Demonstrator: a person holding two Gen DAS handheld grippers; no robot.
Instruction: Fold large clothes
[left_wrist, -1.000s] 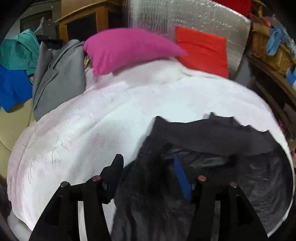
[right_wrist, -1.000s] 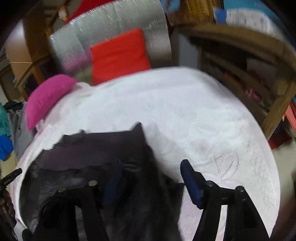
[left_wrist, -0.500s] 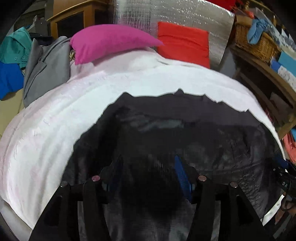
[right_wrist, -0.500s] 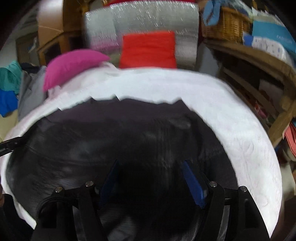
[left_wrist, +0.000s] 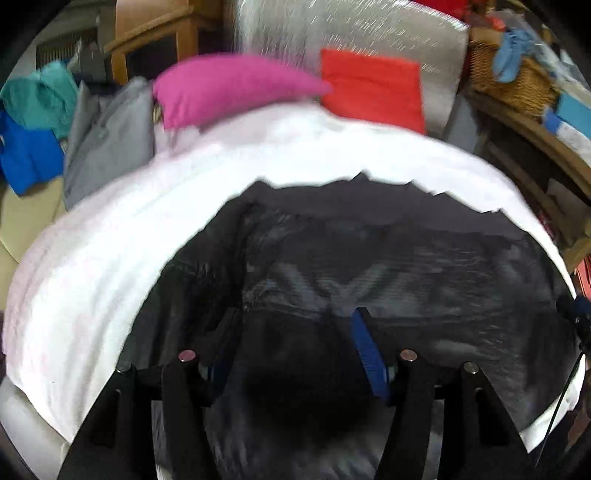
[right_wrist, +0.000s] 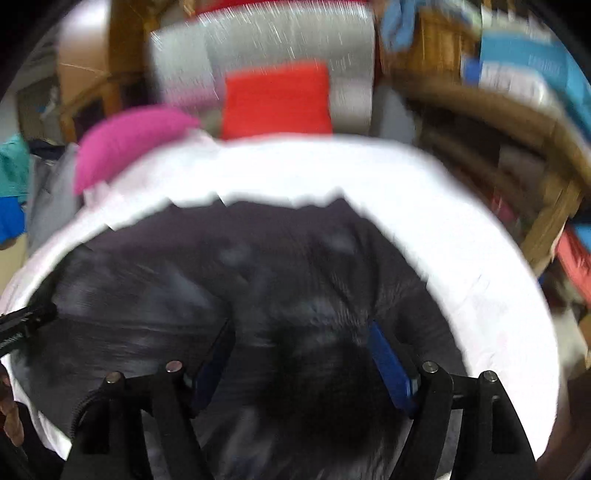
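Now the left gripper (left_wrist: 291, 325) and the right gripper (right_wrist: 301, 332) each have dark cloth (left_wrist: 406, 258) bunched between wide-apart fingers; whether they pinch it, I cannot tell.

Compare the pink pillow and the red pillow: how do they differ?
The pink pillow is plump, rounded and lies flat on the white sheet; the red pillow is flat, squarish and stands propped against the silver panel. Pink sits left of red. Both are plain and at the far end.

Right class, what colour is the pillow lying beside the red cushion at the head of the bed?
Pink pillow; clearest in the left wrist view.
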